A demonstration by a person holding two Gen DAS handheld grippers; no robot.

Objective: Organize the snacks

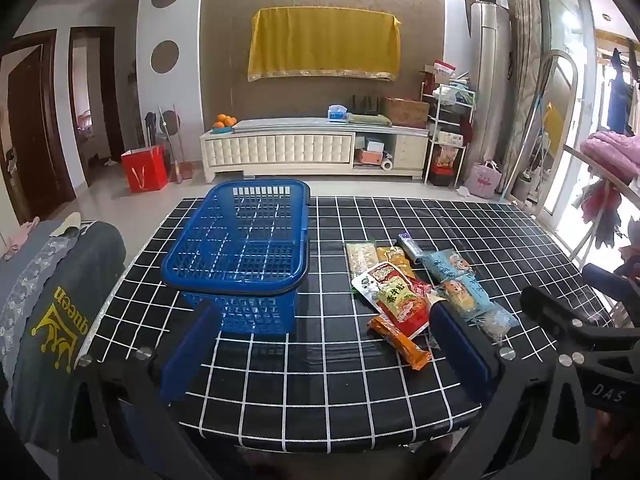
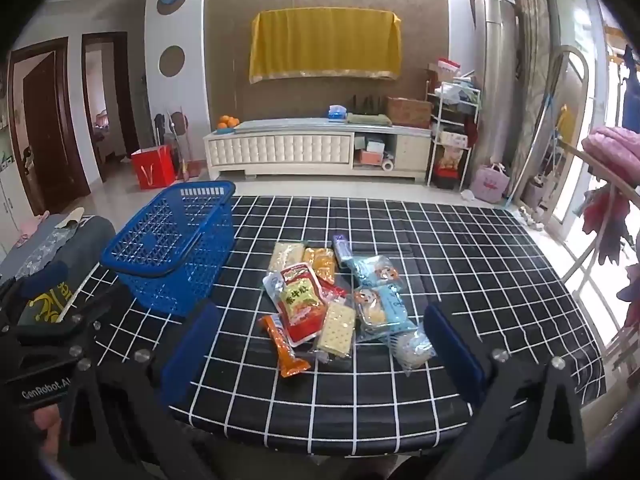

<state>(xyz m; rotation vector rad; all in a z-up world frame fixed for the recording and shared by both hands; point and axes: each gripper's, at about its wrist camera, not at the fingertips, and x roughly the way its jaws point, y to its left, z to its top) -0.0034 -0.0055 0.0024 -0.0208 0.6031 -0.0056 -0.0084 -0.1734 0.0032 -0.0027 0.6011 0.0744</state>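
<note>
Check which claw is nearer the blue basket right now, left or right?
Left. The left claw sits open right in front of the blue basket, one finger almost under it. The right claw is open over the snack pile, with the basket off to its left.

Left wrist view looks forward and slightly down from the table's near edge, centred nearer the blue basket (image 1: 240, 256); right wrist view sits just to its right, facing alike, centred on the snack pile (image 2: 336, 300); both share the checked tablecloth (image 1: 400, 380), basket, snacks and far wall.
</note>
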